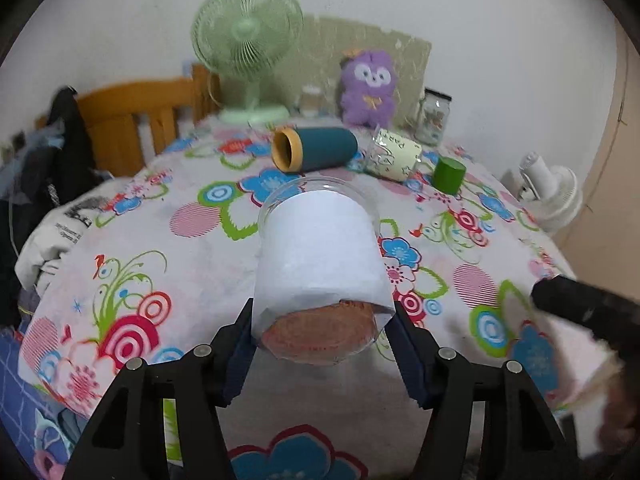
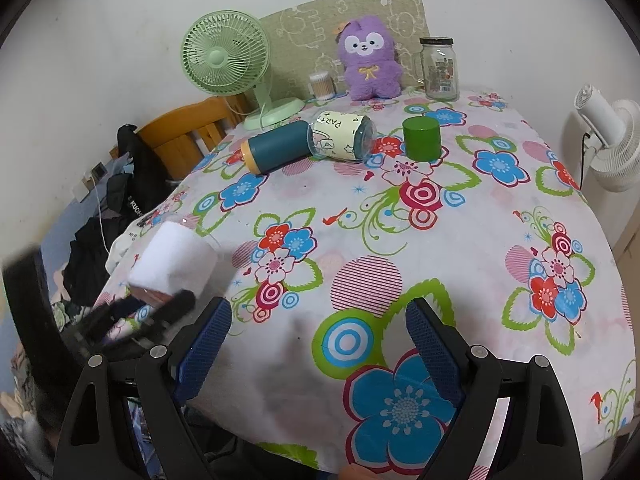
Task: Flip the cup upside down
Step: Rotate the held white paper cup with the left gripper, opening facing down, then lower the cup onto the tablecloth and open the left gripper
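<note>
**Cup in the left grip, mid-turn over the cloth**

Cup (image 1: 320,268), a clear glass wrapped in white paper, sits at the centre of the left wrist view. We hold it clamped between the blue pads (image 1: 240,356) of the left gripper (image 1: 322,344), which press its sides close to the base. Its base faces the camera and its open rim points away toward the top of the frame, so it lies tilted, lifted above the floral tablecloth (image 1: 160,240).

To finish well, we judge the wrist should roll further until the rim faces down, then lower gently so the rim meets the cloth flat before we let go. Paper on glass may slip, so we keep the squeeze firm.

Our right gripper (image 2: 320,344) hangs with fingers spread and nothing between them, low in its own frame. A teal cup (image 1: 314,148) lies well beyond, in the upper middle.
</note>
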Demonstrator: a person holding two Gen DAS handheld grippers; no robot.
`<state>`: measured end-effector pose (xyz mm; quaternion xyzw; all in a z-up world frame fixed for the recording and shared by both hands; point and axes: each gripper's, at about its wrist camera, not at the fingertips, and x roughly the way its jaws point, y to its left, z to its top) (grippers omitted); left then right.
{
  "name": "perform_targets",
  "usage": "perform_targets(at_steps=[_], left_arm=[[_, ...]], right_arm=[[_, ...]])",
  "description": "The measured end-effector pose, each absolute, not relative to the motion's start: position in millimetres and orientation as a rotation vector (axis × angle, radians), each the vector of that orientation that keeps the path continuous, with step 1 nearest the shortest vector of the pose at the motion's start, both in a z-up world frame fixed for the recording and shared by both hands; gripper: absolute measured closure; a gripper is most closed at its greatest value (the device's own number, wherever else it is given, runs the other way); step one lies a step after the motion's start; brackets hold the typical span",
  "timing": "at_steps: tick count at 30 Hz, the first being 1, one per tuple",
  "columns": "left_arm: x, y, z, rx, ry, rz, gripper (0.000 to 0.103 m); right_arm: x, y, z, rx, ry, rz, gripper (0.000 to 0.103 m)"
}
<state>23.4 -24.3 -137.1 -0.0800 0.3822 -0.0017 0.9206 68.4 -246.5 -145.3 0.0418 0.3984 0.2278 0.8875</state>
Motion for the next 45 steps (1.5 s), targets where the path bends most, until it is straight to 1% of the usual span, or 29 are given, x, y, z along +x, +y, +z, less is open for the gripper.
perform_targets(at_steps=[4,8,12,20,25,31,37,45], left_arm=[[31.6,-6.1,-111.7,-0.164,0.9,-0.093,0.038],[36.2,1.2,-95.5,-0.109,1.018,-0.145,0.038],[42.1,8.1,-95.9,-0.084,1.183,-0.203,0.038],[56.3,0.9,-112.7,-0.005,1.425,-0.238,0.038],[71.1,-12.4,-115.2,0.058,1.454,-0.246,0.038],[88.7,-22.7,-112.3,0.115,1.393,-0.202,0.036],[96.5,-24.3,-114.0,0.108,1.379,-0.201,0.035],[99.8,-27.8,-108.6,0.103,1.337,-0.209,0.019]], right_arm=[[67.6,-245.5,-146.1,0.088,0.825,0.491,0.012],[68.6,-244.0,-146.8,0.087,0.832,0.493,0.012],[68.0,-240.8,-146.5,0.078,0.828,0.501,0.012],[63.8,-227.8,-147.5,0.056,0.834,0.534,0.012],[62.8,-220.4,-148.8,0.047,0.84,0.549,0.012],[64.5,-217.2,-152.3,0.043,0.85,0.556,0.012],[71.5,-225.4,-151.6,0.051,0.847,0.523,0.012],[80.8,-222.6,-149.6,0.046,0.842,0.511,0.012]])
